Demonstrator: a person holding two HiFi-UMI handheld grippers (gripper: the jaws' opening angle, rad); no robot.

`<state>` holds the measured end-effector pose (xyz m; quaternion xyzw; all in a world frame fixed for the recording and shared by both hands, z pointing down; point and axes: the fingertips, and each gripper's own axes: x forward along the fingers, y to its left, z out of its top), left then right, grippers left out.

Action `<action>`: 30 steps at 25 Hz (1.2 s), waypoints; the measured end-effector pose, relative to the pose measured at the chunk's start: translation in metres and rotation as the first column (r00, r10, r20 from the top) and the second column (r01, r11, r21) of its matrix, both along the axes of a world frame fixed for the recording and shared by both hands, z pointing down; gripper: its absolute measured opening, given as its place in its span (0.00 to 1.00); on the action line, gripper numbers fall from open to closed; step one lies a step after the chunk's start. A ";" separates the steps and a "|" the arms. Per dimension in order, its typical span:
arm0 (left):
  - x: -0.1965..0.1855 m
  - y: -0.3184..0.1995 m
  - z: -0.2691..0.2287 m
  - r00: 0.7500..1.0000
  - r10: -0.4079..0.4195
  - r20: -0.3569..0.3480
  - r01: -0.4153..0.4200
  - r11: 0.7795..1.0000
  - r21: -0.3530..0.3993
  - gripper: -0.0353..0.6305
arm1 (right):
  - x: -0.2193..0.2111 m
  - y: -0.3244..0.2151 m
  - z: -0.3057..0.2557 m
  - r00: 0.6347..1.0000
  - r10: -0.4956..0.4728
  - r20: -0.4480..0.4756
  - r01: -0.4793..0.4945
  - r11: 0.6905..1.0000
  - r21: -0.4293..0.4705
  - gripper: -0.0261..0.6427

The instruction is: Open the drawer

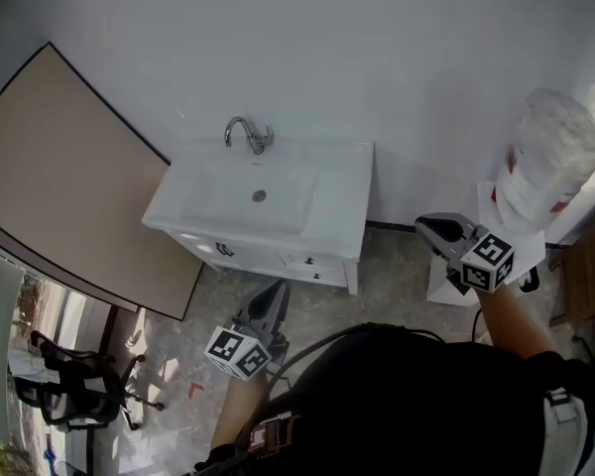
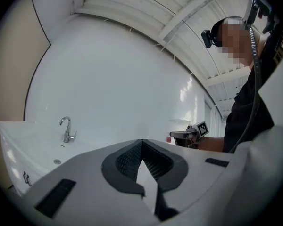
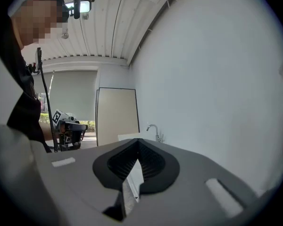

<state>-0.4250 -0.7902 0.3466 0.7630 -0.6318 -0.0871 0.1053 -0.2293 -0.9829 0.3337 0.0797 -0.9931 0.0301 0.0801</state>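
Head view looks steeply down on the white sink counter [image 1: 352, 198], so its front is foreshortened: the drawer [image 1: 312, 264] shows only as a thin strip with a small dark handle, apparently shut. Both claws are held out roughly level, well apart from it. The left claw [image 1: 275, 294] points at the counter's front, jaws together on nothing. The right claw [image 1: 434, 228], farther right, is closed too.

I stand in a bare, unfinished room, more test space than real bathroom: a lone washbasin cabinet [image 1: 352, 181] with a tap [image 1: 246, 133] against a plain white wall [image 1: 397, 48], a board [image 1: 69, 177] propped beside it, an office chair [image 1: 74, 385], a ribbed ceiling [image 3: 99, 27].
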 end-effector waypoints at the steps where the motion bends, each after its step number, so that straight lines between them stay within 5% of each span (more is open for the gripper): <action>1: 0.001 -0.002 0.003 1.000 -0.016 -0.004 0.016 1.000 -0.007 0.05 | -0.005 -0.005 0.002 1.000 -0.018 -0.002 0.018 1.000 -0.003 0.03; 11: -0.034 0.015 0.029 0.988 -0.152 -0.041 0.151 0.988 -0.032 0.05 | -0.088 0.003 0.009 0.975 -0.221 -0.033 0.221 0.975 0.007 0.03; 22: -0.149 0.079 0.028 0.973 -0.222 -0.058 0.223 0.975 0.014 0.05 | -0.219 0.072 -0.005 0.947 -0.315 -0.066 0.317 0.948 0.031 0.03; 30: -0.189 0.112 0.036 0.956 -0.289 -0.059 0.290 0.957 0.013 0.05 | -0.274 0.097 0.004 0.919 -0.386 -0.084 0.389 0.921 0.025 0.03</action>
